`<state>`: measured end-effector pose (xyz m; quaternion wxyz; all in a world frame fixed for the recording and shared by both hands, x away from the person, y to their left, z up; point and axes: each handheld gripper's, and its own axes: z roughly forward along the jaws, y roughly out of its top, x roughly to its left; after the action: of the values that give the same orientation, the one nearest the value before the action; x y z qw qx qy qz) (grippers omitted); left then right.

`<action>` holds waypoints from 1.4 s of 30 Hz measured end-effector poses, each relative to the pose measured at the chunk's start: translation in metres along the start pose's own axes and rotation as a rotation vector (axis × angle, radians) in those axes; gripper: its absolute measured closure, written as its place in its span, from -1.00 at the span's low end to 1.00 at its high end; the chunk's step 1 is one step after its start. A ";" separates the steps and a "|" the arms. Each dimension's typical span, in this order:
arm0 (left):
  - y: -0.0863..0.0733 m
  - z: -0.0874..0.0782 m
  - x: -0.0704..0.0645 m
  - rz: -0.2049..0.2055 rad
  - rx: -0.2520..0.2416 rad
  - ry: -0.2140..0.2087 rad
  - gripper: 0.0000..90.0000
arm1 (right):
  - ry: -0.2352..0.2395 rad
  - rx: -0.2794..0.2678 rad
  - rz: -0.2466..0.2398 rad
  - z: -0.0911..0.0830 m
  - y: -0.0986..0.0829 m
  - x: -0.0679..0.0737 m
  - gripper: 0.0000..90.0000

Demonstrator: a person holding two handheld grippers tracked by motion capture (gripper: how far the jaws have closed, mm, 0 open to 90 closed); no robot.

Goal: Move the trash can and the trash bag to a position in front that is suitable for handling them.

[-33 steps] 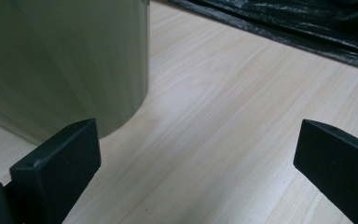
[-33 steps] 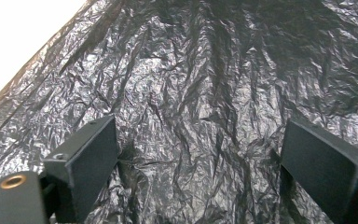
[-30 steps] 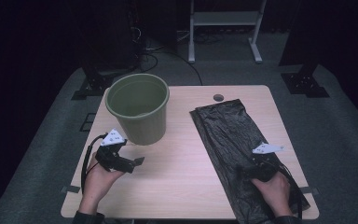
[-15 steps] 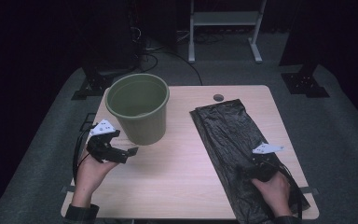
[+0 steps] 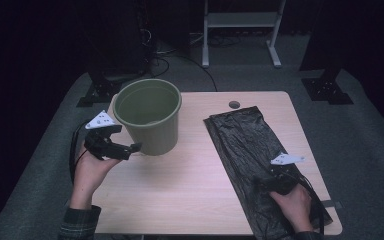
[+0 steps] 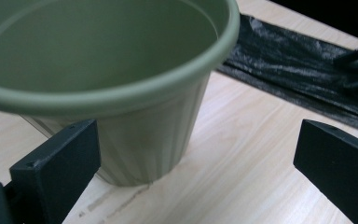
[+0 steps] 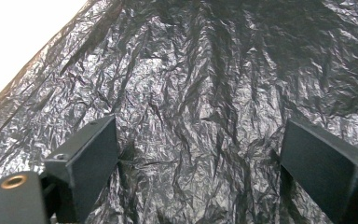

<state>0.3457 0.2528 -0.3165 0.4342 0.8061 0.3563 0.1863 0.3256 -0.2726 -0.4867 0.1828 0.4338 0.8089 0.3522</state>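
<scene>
A green plastic bucket (image 5: 148,115) stands upright at the table's back left; its ribbed wall and rim (image 6: 121,88) loom close in the left gripper view. My left gripper (image 5: 130,148) is open, at the bucket's lower left side, jaws wide apart and holding nothing. A black plastic bag (image 5: 252,150) lies flat along the right half of the table. My right gripper (image 5: 272,181) rests low over the bag's near part, open, with crinkled black film (image 7: 200,107) between and beyond its spread jaws.
The light wooden table (image 5: 180,185) has a round cable hole (image 5: 234,104) at its back edge. Stand legs (image 5: 240,30) and cables sit on the dark floor behind. Bare tabletop lies between bucket and bag.
My left gripper has moved left and back, from the table's front area toward the bucket's lower left side. The right gripper stays over the bag.
</scene>
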 end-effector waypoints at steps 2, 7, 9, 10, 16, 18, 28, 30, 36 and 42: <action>0.007 -0.004 0.004 -0.001 -0.002 0.012 -1.00 | 0.000 0.000 0.000 0.000 0.000 0.000 -0.77; 0.020 -0.008 0.011 0.002 -0.010 0.030 -1.00 | 0.000 0.000 0.000 0.000 0.000 0.000 -0.77; 0.025 -0.010 0.014 0.004 -0.009 0.035 -1.00 | 0.000 0.000 0.000 0.000 0.000 0.000 -0.77; 0.028 -0.010 0.016 0.001 -0.011 0.041 -1.00 | 0.000 0.000 0.000 0.000 0.000 0.000 -0.77; 0.039 -0.009 0.030 -0.010 -0.010 0.079 -1.00 | 0.000 0.000 0.000 0.000 0.000 0.000 -0.77; 0.042 -0.006 0.035 -0.017 -0.005 0.083 -1.00 | 0.001 0.000 0.000 0.000 0.000 0.000 -0.77; 0.048 0.011 0.063 -0.054 0.009 0.101 -1.00 | 0.001 0.000 0.000 0.000 0.000 0.000 -0.77; 0.048 0.013 0.065 -0.057 0.011 0.098 -1.00 | 0.001 0.000 0.001 0.000 0.000 0.000 -0.77; 0.043 0.021 0.074 -0.069 0.032 0.119 -1.00 | 0.003 0.000 -0.002 0.000 0.000 0.000 -0.77; 0.041 0.028 0.080 -0.084 0.059 0.125 -1.00 | 0.004 0.000 -0.003 0.000 0.000 0.000 -0.77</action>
<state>0.4337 0.2805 -0.2993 0.3946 0.7897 0.4216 0.2072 0.3256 -0.2724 -0.4867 0.1816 0.4318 0.8099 0.3531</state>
